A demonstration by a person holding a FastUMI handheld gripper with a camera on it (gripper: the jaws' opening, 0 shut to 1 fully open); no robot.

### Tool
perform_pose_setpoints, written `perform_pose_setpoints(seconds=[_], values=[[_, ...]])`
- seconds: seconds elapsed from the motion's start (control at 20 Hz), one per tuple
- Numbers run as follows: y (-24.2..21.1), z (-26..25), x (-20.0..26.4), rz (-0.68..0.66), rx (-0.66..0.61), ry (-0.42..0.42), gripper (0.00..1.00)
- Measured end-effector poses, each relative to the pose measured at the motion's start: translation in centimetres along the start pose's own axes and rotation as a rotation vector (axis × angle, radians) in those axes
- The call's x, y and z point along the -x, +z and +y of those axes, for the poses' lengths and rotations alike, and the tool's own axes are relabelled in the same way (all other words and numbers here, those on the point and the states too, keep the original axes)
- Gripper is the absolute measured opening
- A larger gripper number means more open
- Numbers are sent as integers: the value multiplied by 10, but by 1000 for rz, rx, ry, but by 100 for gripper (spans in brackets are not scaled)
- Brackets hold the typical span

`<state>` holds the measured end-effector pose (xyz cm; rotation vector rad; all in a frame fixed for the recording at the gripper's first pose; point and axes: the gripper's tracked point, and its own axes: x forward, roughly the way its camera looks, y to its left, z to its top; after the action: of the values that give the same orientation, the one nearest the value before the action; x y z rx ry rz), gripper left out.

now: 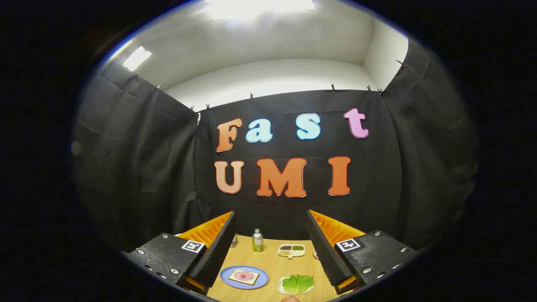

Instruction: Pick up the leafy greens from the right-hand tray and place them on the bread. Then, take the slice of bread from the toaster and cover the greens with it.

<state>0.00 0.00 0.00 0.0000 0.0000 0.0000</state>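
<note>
My gripper (pixel 270 256) stands open high above the wooden table, with nothing between its two fingers (pixel 216 251). Between and below them lies a blue plate (pixel 228 280) bearing a slice of bread (pixel 243 276) topped with a pink slice of meat. To the right of that plate, a small white tray (pixel 280 288) holds the leafy greens (pixel 298 283), nearer my right finger (pixel 325 251).
Farther back on the table stand a small green-labelled metal bottle (pixel 257 240) and a white divided dish (pixel 291 250) with brown and green fillings. A small jar (pixel 234 240) peeks out beside my left finger. Black cloth walls close off the booth behind.
</note>
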Motion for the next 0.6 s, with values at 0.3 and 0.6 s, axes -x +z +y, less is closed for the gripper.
perform_pose_setpoints(seconds=[0.3, 0.6], values=[[-1, 6, -2, 10, 4, 20, 98], [-6, 7, -8, 19, -3, 24, 98]])
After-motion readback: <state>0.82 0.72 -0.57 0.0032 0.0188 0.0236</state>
